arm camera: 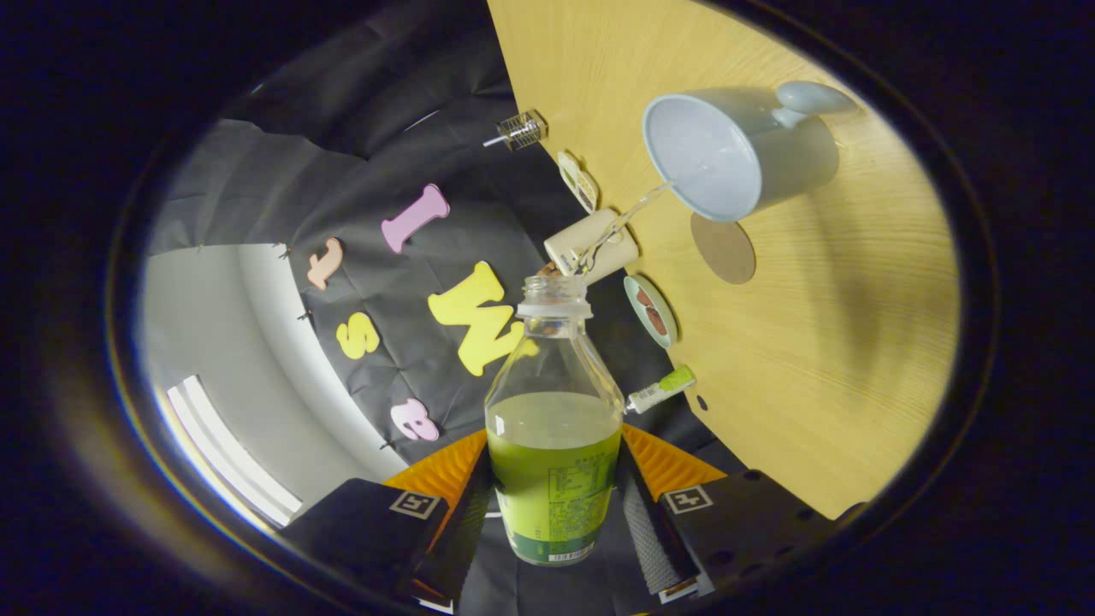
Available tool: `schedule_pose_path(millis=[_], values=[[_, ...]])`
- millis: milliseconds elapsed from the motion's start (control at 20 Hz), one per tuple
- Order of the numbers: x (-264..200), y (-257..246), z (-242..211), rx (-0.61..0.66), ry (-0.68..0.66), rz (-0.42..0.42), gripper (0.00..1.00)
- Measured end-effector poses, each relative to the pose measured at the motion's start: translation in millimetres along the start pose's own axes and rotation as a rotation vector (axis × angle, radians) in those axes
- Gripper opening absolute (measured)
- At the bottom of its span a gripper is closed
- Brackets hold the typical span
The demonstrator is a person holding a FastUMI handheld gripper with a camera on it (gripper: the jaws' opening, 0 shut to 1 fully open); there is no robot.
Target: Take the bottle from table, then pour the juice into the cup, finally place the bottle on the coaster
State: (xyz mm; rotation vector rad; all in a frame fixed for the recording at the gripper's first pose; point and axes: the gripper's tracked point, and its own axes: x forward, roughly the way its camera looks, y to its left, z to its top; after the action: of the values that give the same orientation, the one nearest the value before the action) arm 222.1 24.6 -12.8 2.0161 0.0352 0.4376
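Observation:
My gripper (554, 505) is shut on a clear uncapped bottle (554, 428), both fingers pressing its labelled lower body. Green juice fills roughly its lower half. The whole view is rolled, so the wooden table (821, 359) stands like a wall beside the bottle. A pale blue cup (736, 154) with a handle rests on the table, beyond the bottle's mouth and off to one side, its opening facing me. A round brown coaster (724, 248) lies on the table just beside the cup. No juice is leaving the bottle's mouth.
Along the table's back edge stand a cream cylinder holder (592, 246) with a clear stick in it, a small green dish (652, 310), a white-and-green tube (660, 390), a small round ornament (578, 181) and a small wire cage (522, 130).

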Motion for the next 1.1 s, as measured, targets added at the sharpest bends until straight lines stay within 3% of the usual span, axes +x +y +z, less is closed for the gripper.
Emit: schedule_pose_path(millis=[1100], values=[[4,55,-12,0.21,0.028,0.045,0.8]])
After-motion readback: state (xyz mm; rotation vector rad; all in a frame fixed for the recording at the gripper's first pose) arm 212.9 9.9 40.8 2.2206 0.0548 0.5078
